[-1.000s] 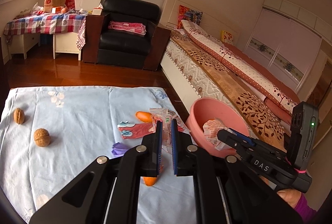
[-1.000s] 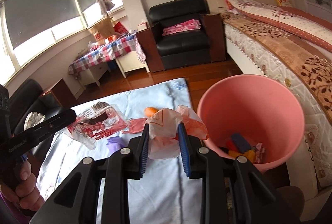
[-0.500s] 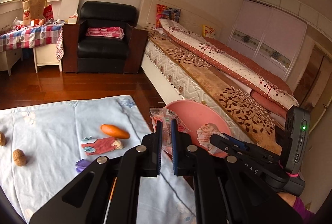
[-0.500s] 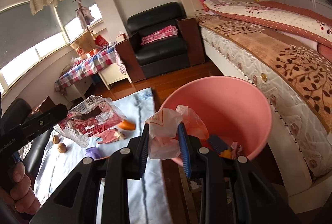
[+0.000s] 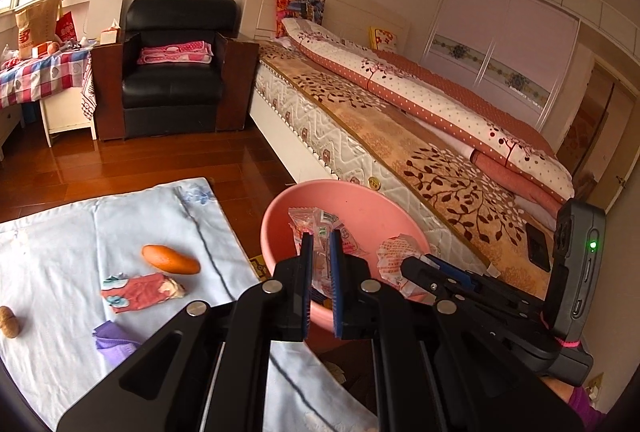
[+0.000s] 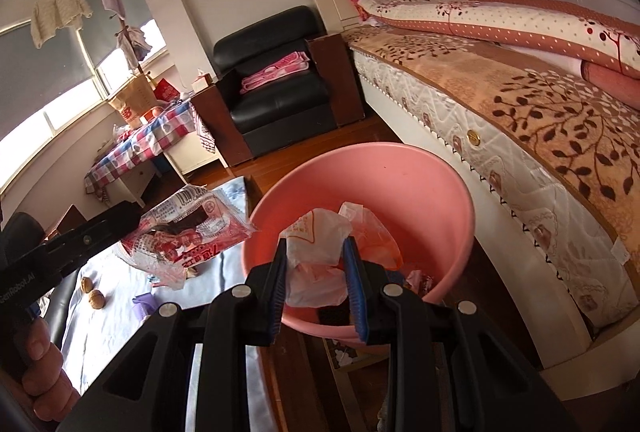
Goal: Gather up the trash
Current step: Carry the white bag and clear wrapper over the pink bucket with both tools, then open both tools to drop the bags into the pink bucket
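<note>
Over the pink basin, the right gripper clamps a crumpled white bag. The left gripper (just beside the basin's rim) pinches a clear snack wrapper.

Much of the round pink plastic basin is masked: its near rim sits behind the black gripper fingers, and the crumpled white and orange plastic bag covers most of what lies in its bottom. Left of the basin, the print on the clear red-printed snack wrapper is too small to read. A hand is cut off at the frame's edge.
</note>
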Motion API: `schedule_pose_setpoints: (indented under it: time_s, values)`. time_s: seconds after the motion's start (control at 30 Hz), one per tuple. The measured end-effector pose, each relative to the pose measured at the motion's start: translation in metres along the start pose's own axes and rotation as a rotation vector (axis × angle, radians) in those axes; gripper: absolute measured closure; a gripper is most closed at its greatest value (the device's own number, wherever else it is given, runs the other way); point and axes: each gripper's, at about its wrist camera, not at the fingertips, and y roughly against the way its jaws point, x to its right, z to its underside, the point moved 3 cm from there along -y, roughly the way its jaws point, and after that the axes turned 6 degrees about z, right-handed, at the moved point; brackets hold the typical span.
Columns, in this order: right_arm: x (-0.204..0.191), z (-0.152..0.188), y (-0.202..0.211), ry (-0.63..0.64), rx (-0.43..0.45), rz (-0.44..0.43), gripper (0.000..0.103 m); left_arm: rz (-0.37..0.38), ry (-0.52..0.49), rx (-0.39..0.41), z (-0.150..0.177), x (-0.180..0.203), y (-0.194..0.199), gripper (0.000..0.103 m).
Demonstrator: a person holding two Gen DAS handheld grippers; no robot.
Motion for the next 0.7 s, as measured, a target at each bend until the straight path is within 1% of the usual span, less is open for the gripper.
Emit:
schedule_pose_setpoints:
  time_s: [0.33, 0.7]
  values:
    - [0.019, 0.0, -0.01, -0.03, -0.016, 0.017, 0.076, -0.008, -0.012, -0.064, 0.008, 0.004, -0.037, 0.096]
    - [0.028, 0.001, -0.02, -0.046, -0.033, 0.024, 0.076, -0.012, -0.014, -0.119, 0.019, 0.005, -0.063, 0.096]
